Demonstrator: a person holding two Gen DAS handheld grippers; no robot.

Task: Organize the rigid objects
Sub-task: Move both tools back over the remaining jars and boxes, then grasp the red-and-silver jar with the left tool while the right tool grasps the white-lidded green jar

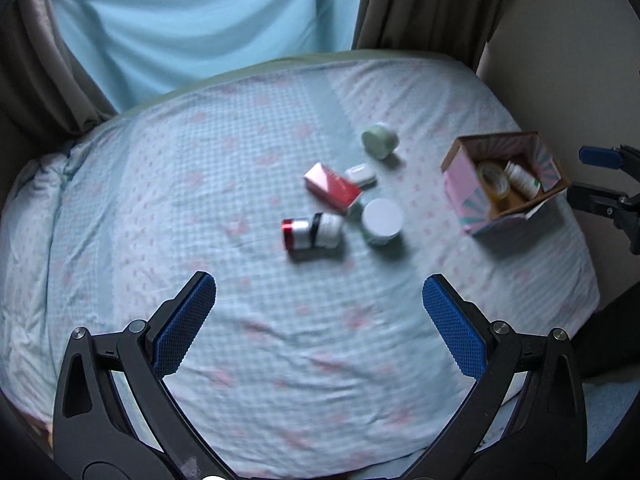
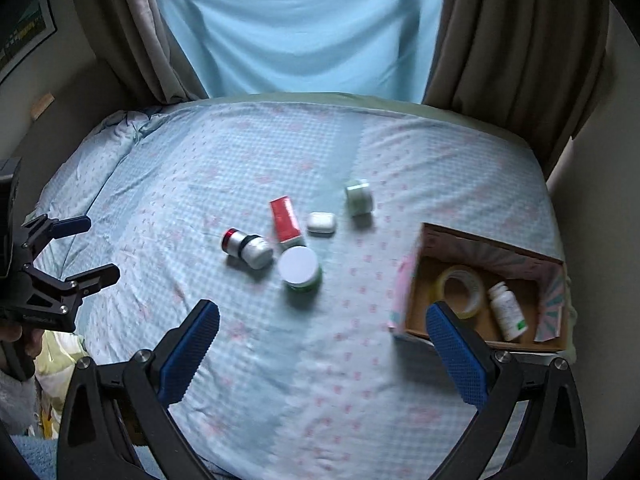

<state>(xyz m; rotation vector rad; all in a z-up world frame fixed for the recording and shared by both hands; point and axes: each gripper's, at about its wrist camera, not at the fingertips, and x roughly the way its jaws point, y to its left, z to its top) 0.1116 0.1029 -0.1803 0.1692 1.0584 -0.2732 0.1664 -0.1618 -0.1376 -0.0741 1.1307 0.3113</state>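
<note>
On the bed several loose items lie together: a red box point(image 1: 333, 188) point(image 2: 285, 221), a small white case point(image 1: 361, 174) point(image 2: 321, 222), a green jar on its side point(image 1: 379, 142) point(image 2: 358, 197), a white-lidded jar point(image 1: 382, 221) point(image 2: 300, 269), and a red-capped bottle beside a black-capped one point(image 1: 312, 233) point(image 2: 247, 247). A pink cardboard box point(image 1: 464, 188) point(image 2: 401, 292) at the right holds a tape roll point(image 2: 460, 290) and a white bottle point(image 2: 507, 316). My left gripper point(image 1: 319, 298) is open and empty above the bed, short of the items. My right gripper point(image 2: 322, 326) is open and empty, near the box.
The bed has a light blue checked sheet point(image 1: 240, 340) point(image 2: 304, 392). Brown curtains point(image 1: 432, 4) point(image 2: 516, 40) and a blue drape point(image 1: 200, 20) point(image 2: 300, 24) hang behind it. A wall stands at the right. Each gripper shows in the other's view, left gripper point(image 2: 86, 246) and right gripper point(image 1: 596, 178).
</note>
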